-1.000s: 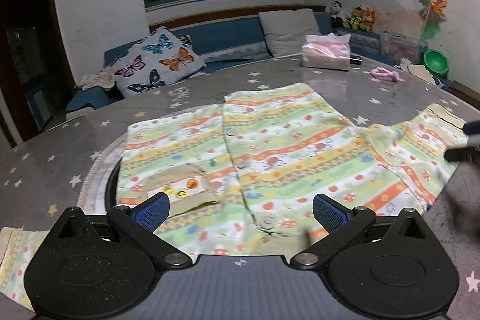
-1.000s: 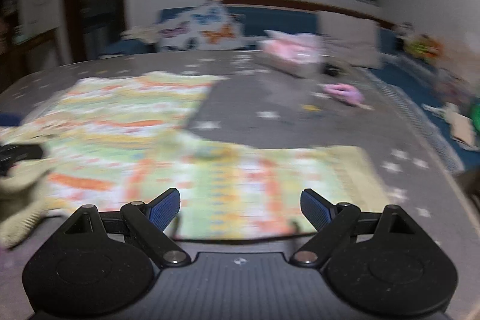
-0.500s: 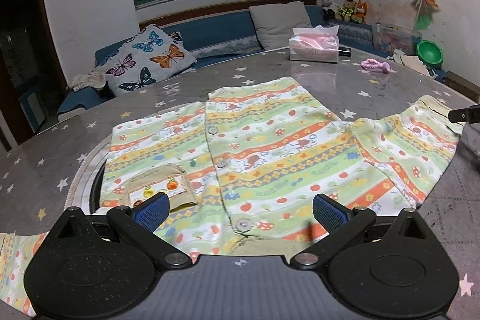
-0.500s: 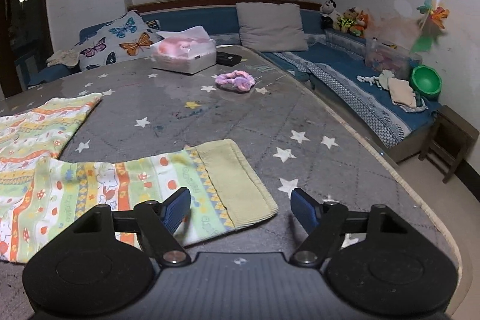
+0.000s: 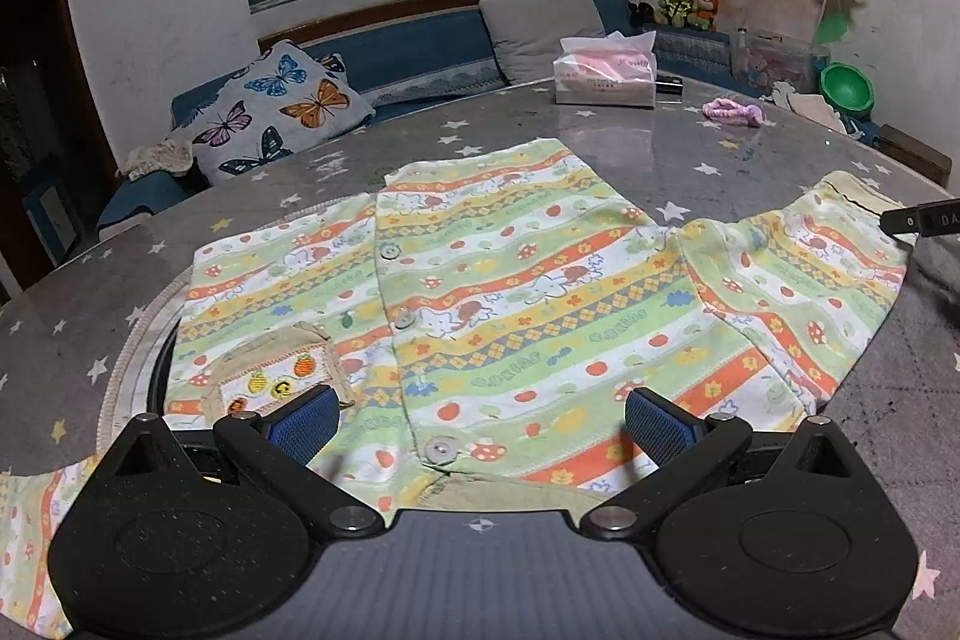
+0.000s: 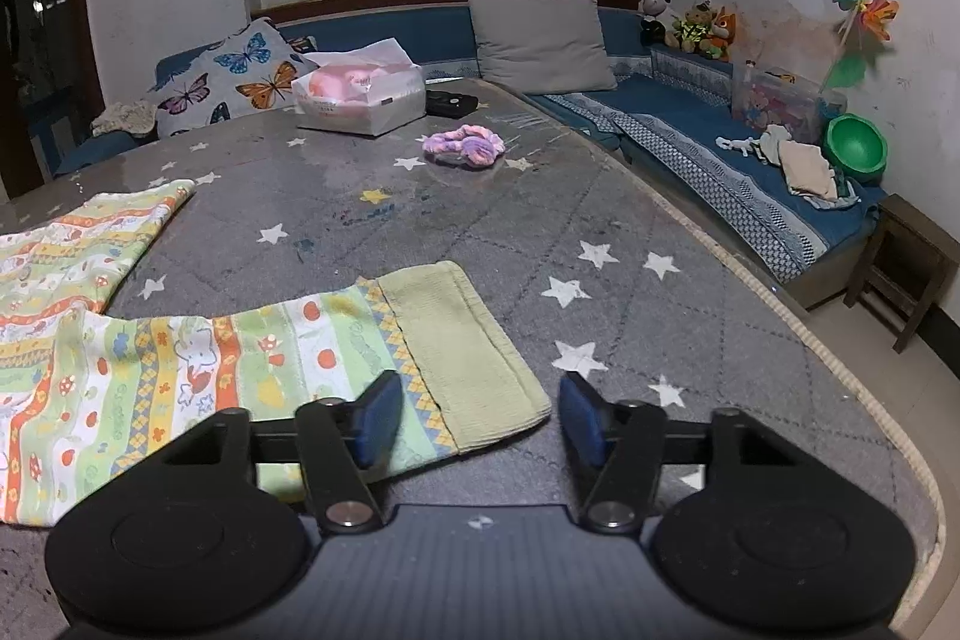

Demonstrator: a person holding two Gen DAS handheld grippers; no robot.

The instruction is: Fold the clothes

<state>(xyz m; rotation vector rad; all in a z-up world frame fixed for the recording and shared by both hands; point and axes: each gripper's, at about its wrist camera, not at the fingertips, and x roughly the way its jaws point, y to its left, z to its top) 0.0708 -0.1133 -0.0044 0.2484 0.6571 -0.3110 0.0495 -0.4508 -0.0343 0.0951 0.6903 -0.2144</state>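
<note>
A striped, patterned child's shirt (image 5: 480, 304) lies flat, front up, on the grey star-patterned table (image 5: 690, 160). Its buttons run down the middle and a small pocket (image 5: 270, 376) is at the lower left. One sleeve spreads to the right, the other to the lower left. My left gripper (image 5: 477, 421) is open over the shirt's near hem. In the right wrist view the right sleeve (image 6: 252, 370) ends in a plain green cuff (image 6: 462, 352). My right gripper (image 6: 480, 415) is open, its jaws on either side of the cuff's near corner, holding nothing.
A tissue pack (image 6: 360, 97), a dark remote (image 6: 450, 103) and a purple scrunchie (image 6: 465, 145) lie at the table's far side. The table's curved edge (image 6: 840, 358) runs along the right. A blue sofa with cushions, toys and a green bowl (image 6: 855, 148) lies beyond.
The right gripper swung right from the shirt body to the sleeve cuff, and its jaws narrowed. The left gripper stayed open and eased back slightly from the hem.
</note>
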